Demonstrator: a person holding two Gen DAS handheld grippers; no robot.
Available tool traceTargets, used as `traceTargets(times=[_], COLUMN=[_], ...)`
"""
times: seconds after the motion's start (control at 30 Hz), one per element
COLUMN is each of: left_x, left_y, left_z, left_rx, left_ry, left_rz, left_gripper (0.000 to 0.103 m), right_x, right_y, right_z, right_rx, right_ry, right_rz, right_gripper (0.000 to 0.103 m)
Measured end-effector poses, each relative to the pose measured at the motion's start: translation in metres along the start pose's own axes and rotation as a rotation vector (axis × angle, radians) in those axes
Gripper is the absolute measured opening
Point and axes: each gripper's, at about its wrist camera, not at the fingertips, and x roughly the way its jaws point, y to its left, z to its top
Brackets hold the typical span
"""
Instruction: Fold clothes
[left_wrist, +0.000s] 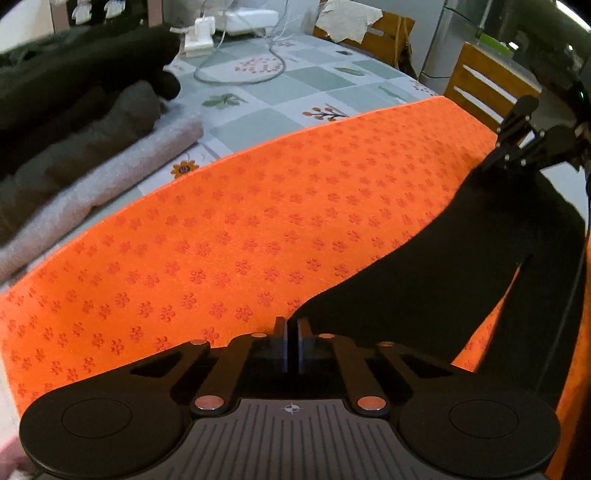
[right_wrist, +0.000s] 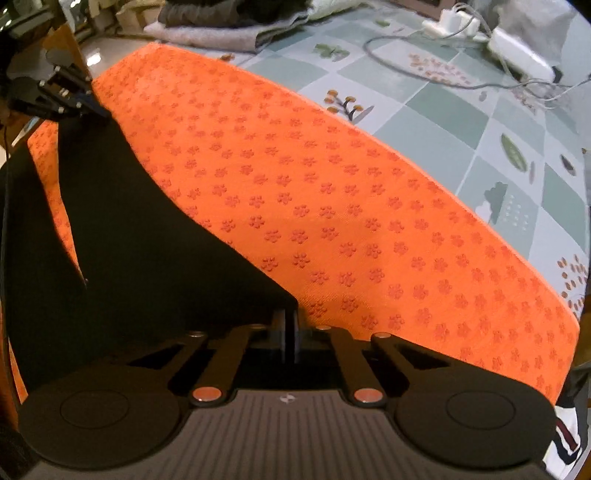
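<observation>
The left gripper has its fingers pressed together on one edge of the black garment, and the right gripper likewise pinches another edge of it, so the dark cloth stretches between them above the orange mat. Beyond the mat lies the checked tablecloth, with folded grey clothes stacked to the left side, a white power strip with its cables further back, and wooden chairs at the table's far edge.

I see a table under a checked tablecloth. On it lie an orange mat, folded grey clothes, a white power strip and cable.
</observation>
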Motion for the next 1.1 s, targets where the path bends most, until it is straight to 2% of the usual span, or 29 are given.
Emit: traceTargets(times=[0.17,0.33,0.37,0.4,0.43,0.47,0.6,0.83,1.1], left_x=[-0.019,-0.003,-0.001,-0.003,-0.006,-0.011,-0.037,-0.088,-0.105], left_y=[0.001,0.009,0.012,0.015,0.018,0.019,0.016,-0.01,-0.084], left_z=[0.012,0.022,0.022,0.022,0.02,0.018,0.006,-0.027,-0.059], left_rx=[-0.036,-0.066,-0.084,-0.11,-0.132,-0.143,-0.149,-0.217,-0.181], left_ry=[-0.125,-0.106,-0.103,-0.108,-0.116,-0.13,-0.16,-0.206,-0.174], left_rz=[0.116,0.191,0.198,0.197,0.201,0.206,0.229,0.2,0.116], left_gripper=[0.006,0.007,0.011,0.016,0.025,0.029,0.032,0.042,0.049], right_x=[-0.022,-0.006,-0.002,0.0,0.001,-0.002,-0.025,-0.081,-0.107], right_y=[-0.006,-0.009,-0.008,-0.006,-0.005,-0.003,0.003,0.031,0.067], right_z=[0.007,0.013,0.013,0.013,0.012,0.011,-0.003,-0.052,-0.115], right_rx=[0.038,0.033,0.031,0.03,0.031,0.037,0.065,0.099,0.079], right_ry=[-0.098,-0.082,-0.076,-0.077,-0.081,-0.09,-0.134,-0.174,-0.126], right_rz=[-0.089,-0.168,-0.193,-0.212,-0.228,-0.243,-0.244,-0.238,-0.208], right_gripper=[0.004,0.005,0.006,0.012,0.017,0.025,0.028,0.033,0.034])
